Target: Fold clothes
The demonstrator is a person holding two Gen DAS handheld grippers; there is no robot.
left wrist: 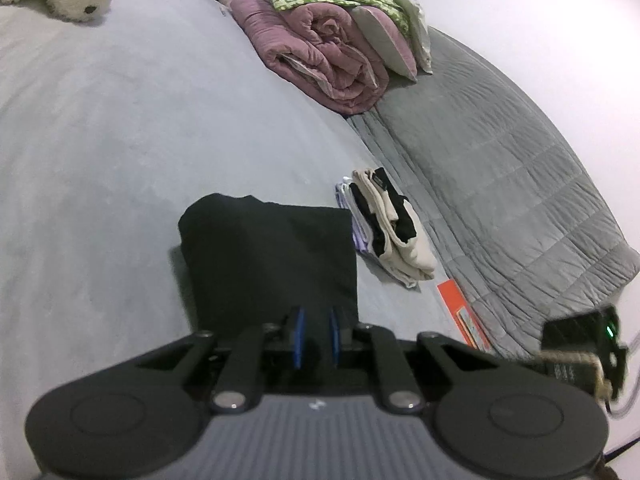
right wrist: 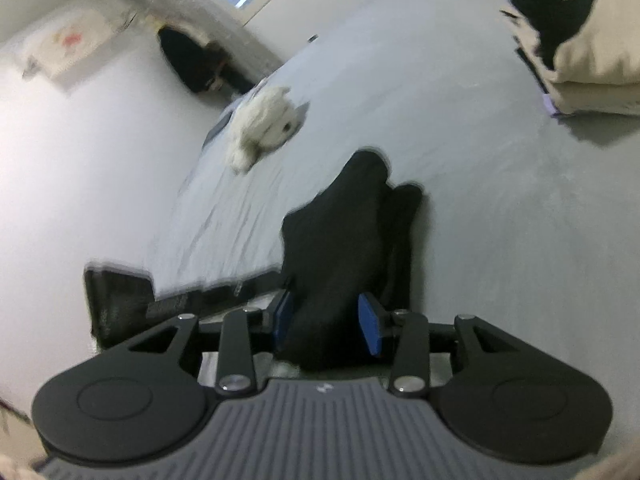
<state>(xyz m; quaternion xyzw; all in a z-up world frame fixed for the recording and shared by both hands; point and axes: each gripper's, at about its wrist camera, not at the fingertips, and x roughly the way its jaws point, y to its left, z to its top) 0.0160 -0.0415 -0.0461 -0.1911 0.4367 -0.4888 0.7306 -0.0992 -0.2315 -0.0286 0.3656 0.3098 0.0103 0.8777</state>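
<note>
Grey bedsheet (left wrist: 100, 160) spreads wide under you, with a stack of folded clothes (left wrist: 390, 224) just beside the black garment (left wrist: 272, 256) you are working on, and a quilted grey blanket (left wrist: 500, 184) beyond that stack. Your left gripper (left wrist: 316, 338) has its blue pads drawn close with only a narrow gap, and dark cloth sits between them at the garment's near edge, so it appears pinched on the fabric. Your right gripper (right wrist: 329, 322) stands wider, its pads on either side of a thick bunch of the same black garment (right wrist: 344, 240); they look to be bearing on it, though motion blur keeps that from being certain. The risk lies in that bunch: a thick wad held loosely may slip out partway through a fold and leave the garment crumpled. If your two hands move unevenly, the folded edge will likely skew. Swinging the cloth towards the stack could knock its top layers askew, since it lies so near. A white plush toy (right wrist: 262, 128) rests well apart and poses little trouble.
</note>
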